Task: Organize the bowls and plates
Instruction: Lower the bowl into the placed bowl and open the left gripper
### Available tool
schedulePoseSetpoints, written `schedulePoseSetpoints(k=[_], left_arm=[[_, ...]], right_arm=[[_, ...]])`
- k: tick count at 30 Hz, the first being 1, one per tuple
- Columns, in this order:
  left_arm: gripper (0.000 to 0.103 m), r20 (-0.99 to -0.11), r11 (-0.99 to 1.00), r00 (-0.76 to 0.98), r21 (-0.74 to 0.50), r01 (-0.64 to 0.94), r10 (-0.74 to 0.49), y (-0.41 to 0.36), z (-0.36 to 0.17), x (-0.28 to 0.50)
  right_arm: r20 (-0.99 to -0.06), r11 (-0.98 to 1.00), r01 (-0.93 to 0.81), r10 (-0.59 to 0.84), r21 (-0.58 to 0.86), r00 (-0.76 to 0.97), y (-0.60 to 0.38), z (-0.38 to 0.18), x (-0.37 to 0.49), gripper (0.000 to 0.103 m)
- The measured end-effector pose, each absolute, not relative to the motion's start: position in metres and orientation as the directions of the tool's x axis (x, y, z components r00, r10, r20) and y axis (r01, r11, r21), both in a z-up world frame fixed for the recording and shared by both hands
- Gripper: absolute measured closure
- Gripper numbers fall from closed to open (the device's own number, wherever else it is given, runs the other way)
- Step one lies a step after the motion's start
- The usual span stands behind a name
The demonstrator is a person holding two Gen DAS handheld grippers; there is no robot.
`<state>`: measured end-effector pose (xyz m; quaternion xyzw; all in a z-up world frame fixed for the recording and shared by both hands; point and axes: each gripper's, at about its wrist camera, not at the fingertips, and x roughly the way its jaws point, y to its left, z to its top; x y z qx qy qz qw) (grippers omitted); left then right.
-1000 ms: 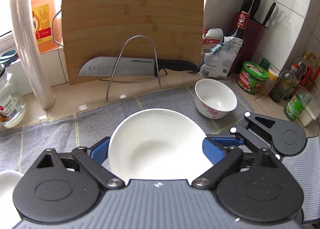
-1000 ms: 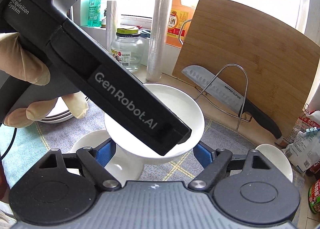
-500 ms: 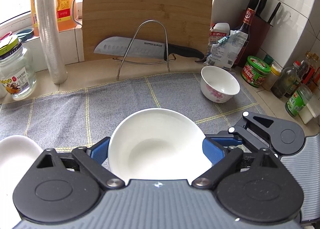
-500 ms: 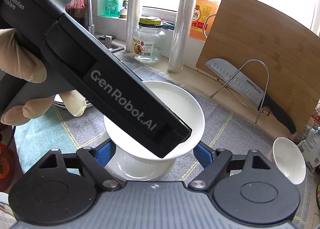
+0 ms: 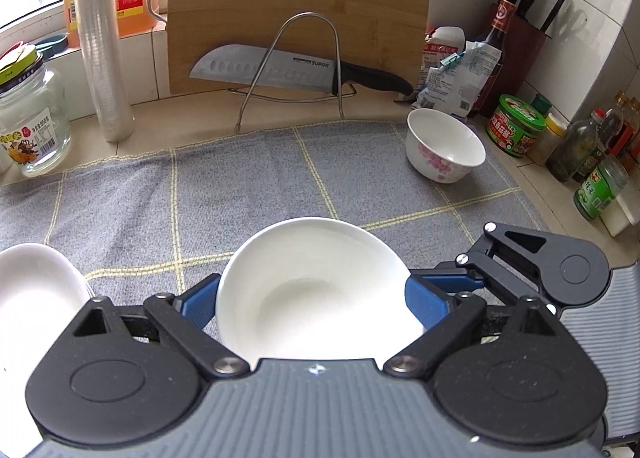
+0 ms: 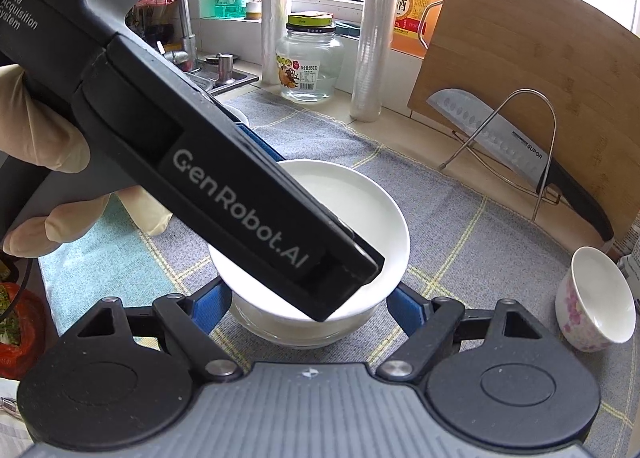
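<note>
**One bowl, two pairs of tongs, mid-carry**

The white bowl (image 5: 312,258) sits low over the grey checked cloth (image 5: 240,186) on the desk (image 5: 180,122). I cannot tell whether its foot touches the cloth. The left tongs (image 5: 316,294) are clamped on it, a blue pad pressed to each side at the rim. The right tongs (image 6: 310,298) come in from the bowl's right. Their pads lie against the wall just under the rim, so they seem to grip the same bowl.

I take this for the carrying step, with the bowl on its way to a place among the others. A white dish (image 5: 32,290) lies just beside it at the left, and a small flowered bowl (image 5: 444,146) stands well apart near the back right. The white dish looks the likelier target.

The next move calls for keeping the rim level and bringing the bowl square over its place. It should go down until it bears its own weight, and only then should both pairs of tongs let go.

The bowl stands upright, mouth up and rim about level. It is round, so it has no long axis across the desk, and its only axis runs straight up.
</note>
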<state>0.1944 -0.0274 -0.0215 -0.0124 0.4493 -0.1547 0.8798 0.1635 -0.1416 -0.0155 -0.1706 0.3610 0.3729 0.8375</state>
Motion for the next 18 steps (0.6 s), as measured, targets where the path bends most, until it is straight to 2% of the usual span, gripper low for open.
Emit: schedulePoseSetpoints(k=[18], left_arm=[[0.008, -0.792, 0.948, 0.535, -0.173, 0.267, -0.295, -0.0247, -0.0319, 0.1939]], right_arm=[[-0.747, 0.658, -0.753, 0.494, -0.015, 0.446, -0.1395, -0.0222, 0.1630, 0.016]])
